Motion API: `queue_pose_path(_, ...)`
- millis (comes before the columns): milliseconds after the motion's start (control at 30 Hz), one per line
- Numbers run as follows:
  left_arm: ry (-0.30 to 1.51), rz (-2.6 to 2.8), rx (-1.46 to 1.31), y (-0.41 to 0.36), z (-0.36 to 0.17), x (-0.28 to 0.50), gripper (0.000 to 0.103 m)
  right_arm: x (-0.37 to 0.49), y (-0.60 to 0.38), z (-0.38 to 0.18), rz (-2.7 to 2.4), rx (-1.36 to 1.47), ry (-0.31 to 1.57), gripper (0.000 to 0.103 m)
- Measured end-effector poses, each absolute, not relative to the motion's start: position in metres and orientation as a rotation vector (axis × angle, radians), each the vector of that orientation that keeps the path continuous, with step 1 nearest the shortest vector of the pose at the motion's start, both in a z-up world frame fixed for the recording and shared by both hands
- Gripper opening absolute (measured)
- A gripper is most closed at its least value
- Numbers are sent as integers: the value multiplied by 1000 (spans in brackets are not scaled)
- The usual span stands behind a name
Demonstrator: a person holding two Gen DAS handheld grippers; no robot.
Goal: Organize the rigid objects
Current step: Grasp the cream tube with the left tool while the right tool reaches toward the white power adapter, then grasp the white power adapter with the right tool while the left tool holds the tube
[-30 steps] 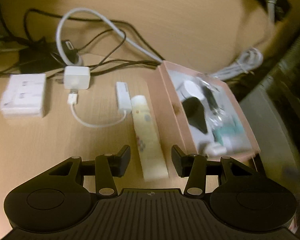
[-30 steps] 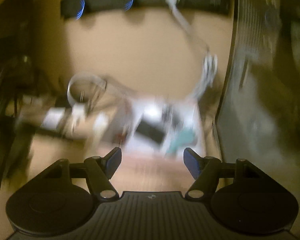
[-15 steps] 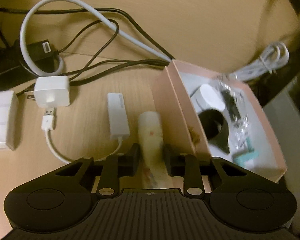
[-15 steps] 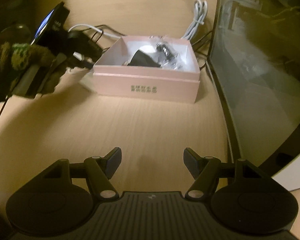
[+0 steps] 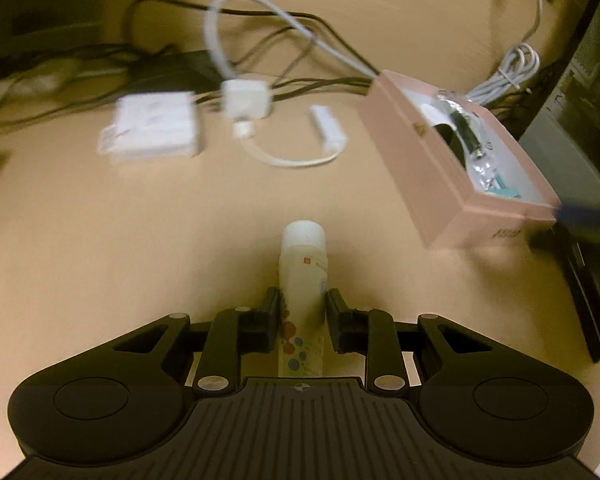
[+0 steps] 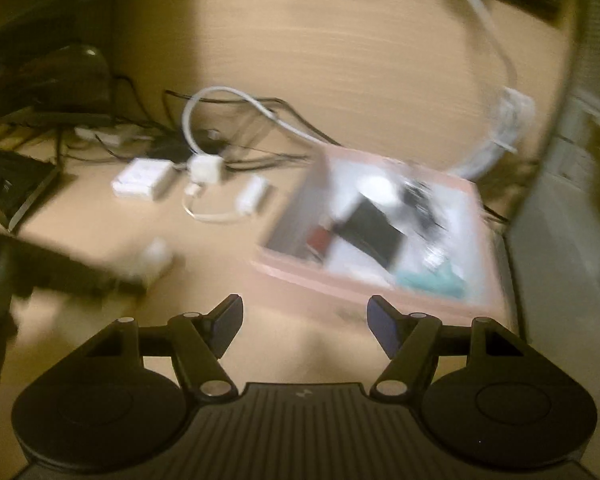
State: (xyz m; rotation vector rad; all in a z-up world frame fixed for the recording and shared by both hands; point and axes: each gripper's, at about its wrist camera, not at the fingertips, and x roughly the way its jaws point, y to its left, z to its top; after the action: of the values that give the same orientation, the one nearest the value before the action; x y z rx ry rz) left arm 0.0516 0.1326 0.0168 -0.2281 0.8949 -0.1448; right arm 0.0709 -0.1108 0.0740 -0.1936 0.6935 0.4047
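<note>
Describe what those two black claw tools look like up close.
Both are matte black plastic. Each has a ribbed central plate, a round disc housing either side and jointed link arms with silver pivot pins. The left gripper has black fingertips; the right gripper has blue pads on its fingertips. No cables or sleeves show.

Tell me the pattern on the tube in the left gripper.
Pale yellow tube with red and blue dots; clearest in the left wrist view.

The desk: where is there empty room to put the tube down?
Bare desk lies in front of the white box, left of the tube in the left tongs. The strip between adapter and pink box is narrow. The back is crowded with cables.
</note>
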Motion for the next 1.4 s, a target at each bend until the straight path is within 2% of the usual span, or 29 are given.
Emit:
queue_pose_path(167,883,-59,-268,162,18,19,28,129,-75,88,495,-52,784,69)
queue_pose_path(300,882,-11,-352,187,18,2,28,169,-27,87,499,-85,774,69)
queue_pose_path(400,865,4,-372,195,17,-6,28,197,14,73,491,-128,752,69)
queue_pose_path(633,839,19,-397,196,17,-15,28,258,82,30,446,-63,829,69)
queue_pose_path(667,838,20,-398,196,17,-15,28,264,89,24,418,-66,834,66)
queue_pose_path(733,834,18,-395,195,17,-16,28,270,92,19,432,-47,854,36)
queue_pose_path(800,830,16,-389,194,16,-18,28,265,88,24,465,-45,867,20)
queue_pose_path(1033,848,-4,-348,186,17,-12,28,195,49,57,596,-109,813,20)
queue_pose_path(1300,864,-40,-309,174,17,-4,29,116,-8,46,730,-50,946,20)
queue_pose_path(1333,863,-42,-297,172,17,-4,29,105,-14,43,740,-51,941,21)
queue_pose_path(1400,857,-38,-265,166,16,-5,29,79,-24,42,717,-100,886,40)
